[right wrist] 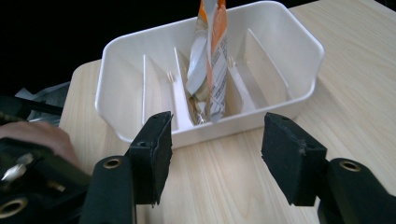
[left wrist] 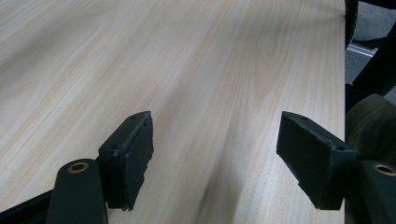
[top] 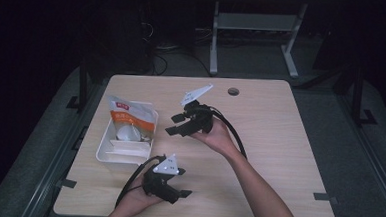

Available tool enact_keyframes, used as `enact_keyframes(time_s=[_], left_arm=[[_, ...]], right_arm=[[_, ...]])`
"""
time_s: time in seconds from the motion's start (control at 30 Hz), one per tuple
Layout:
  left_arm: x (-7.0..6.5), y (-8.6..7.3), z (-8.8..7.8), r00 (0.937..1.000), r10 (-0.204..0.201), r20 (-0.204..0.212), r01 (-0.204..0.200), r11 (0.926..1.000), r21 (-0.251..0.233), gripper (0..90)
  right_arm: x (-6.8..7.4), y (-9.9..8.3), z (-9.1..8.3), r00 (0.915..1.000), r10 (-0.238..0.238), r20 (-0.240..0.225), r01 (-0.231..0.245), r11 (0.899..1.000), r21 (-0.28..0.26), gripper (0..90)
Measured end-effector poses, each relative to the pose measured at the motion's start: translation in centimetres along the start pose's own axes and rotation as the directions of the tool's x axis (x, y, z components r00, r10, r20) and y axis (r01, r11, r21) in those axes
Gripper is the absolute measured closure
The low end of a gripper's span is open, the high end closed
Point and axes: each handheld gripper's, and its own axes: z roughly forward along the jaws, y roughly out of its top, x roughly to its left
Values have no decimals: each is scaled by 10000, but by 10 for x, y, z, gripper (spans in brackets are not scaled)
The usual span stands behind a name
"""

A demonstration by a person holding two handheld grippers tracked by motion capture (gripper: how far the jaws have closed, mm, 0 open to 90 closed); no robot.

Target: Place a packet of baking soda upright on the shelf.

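Black foam pads on the left gripper [top: 184, 193] stand wide apart with nothing between them; it sits at about 6 o'clock on the table [top: 279, 143], near the front edge, and its own view looks across bare wood [left wrist: 187, 70]. Held low and idle like this, it seems parked out of the way rather than working.

Farther in, near the table's middle, the right gripper [top: 174, 124] points toward 9 o'clock at the bin [top: 109, 156]. Its jaws are also spread wide and hold nothing, stopping short of the bin wall [right wrist: 280, 109]. That open stance, aimed squarely at the bin, reads as either lining up for a grasp or having just let go; I cannot tell which.

The bin lies at roughly 9 o'clock, white plastic with thin dividers making slots. The pouch [right wrist: 210, 56], orange and white, stands on edge in one of the middle slots, its top rising above the rim and leaning toward 12 o'clock in the high view [top: 130, 116]. The dividers on either side seem to keep it upright, so it needs no holding.
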Motion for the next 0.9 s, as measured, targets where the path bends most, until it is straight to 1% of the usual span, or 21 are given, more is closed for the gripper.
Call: enact_keyframes(time_s=[0.17, 0.23, 0.27, 0.33, 0.37, 0.4, 0.47, 0.83, 0.9], left_arm=[[0, 0, 0, 10000, -14, -16, 14, 10000, 8, 262], [0, 0, 0, 10000, -15, -26, 15, 10000, 7, 262], [1, 0, 0, 10000, -8, -40, 8, 10000, 15, 262], [1, 0, 0, 10000, -23, -39, 23, 10000, 2, 262], [1, 0, 0, 10000, -23, -39, 23, 10000, 2, 262], [1, 0, 0, 10000, -23, -37, 23, 10000, -5, 262], [1, 0, 0, 10000, -42, -43, 42, 10000, -21, 262], [1, 0, 0, 10000, -85, -52, 85, 9999, -67, 261], [1, 1, 0, 9999, -77, -69, 77, 10000, -58, 261]], right_arm=[[-2, -9, -14, 9998, 193, 60, -193, 9998, -12, 401], [-3, -11, -16, 9997, 246, 47, -246, 9997, 45, 394], [-5, -14, -21, 9994, 350, 40, -350, 9994, 48, 392], [-5, -16, -25, 9992, 396, 101, -396, 9992, -15, 389], [-5, -16, -25, 9992, 396, 101, -396, 9992, -15, 389], [-5, -18, -28, 9988, 471, 110, -470, 9989, -61, 387], [-6, -21, -33, 9987, 474, 187, -473, 9989, -57, 383], [-8, -35, -49, 9970, 747, 206, -745, 9972, -94, 363], [-8, -38, -53, 9964, 803, 267, -800, 9967, -128, 363]])
